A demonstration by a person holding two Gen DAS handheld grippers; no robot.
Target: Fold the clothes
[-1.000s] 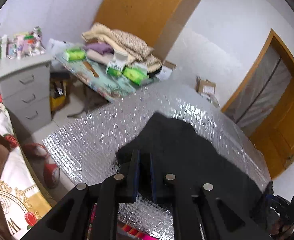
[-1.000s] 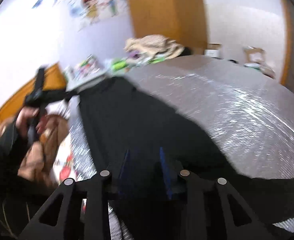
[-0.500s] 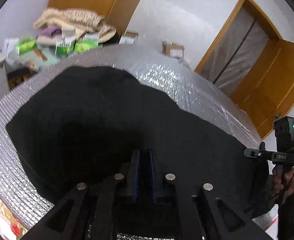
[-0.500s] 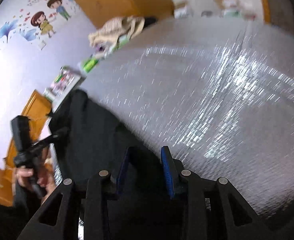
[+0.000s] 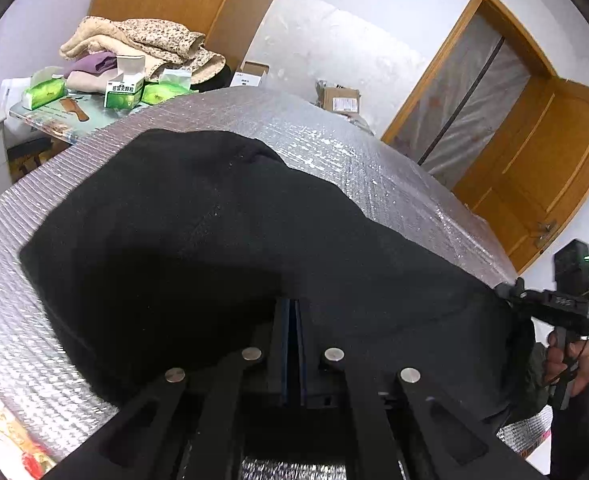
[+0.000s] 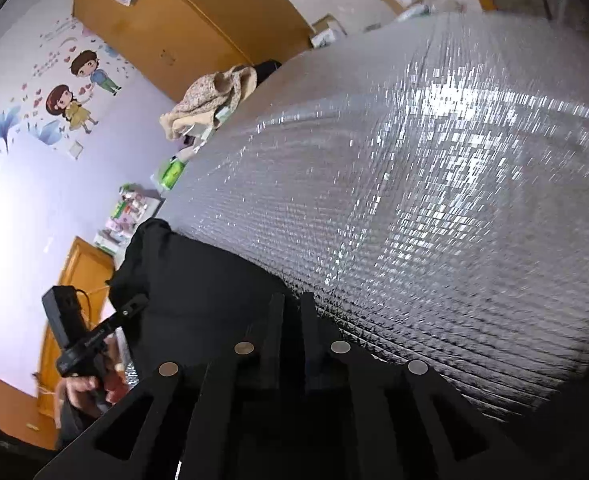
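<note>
Black garment (image 5: pixel 222 240) is being spread over the silver foil-covered surface (image 5: pixel 334 140), near edge bunched toward the claws. Left claw (image 5: pixel 291 344) is being held nearly shut, blue pads pinching dark cloth. Right claw (image 6: pixel 292 332) is being kept narrow on the garment's edge. Judged: both corners are best being carried level and taut, so the fold lands without creases. Against half a second ago, slightly more foil is being shown beyond the garment; the left claw's pads are being pressed closer.
</note>
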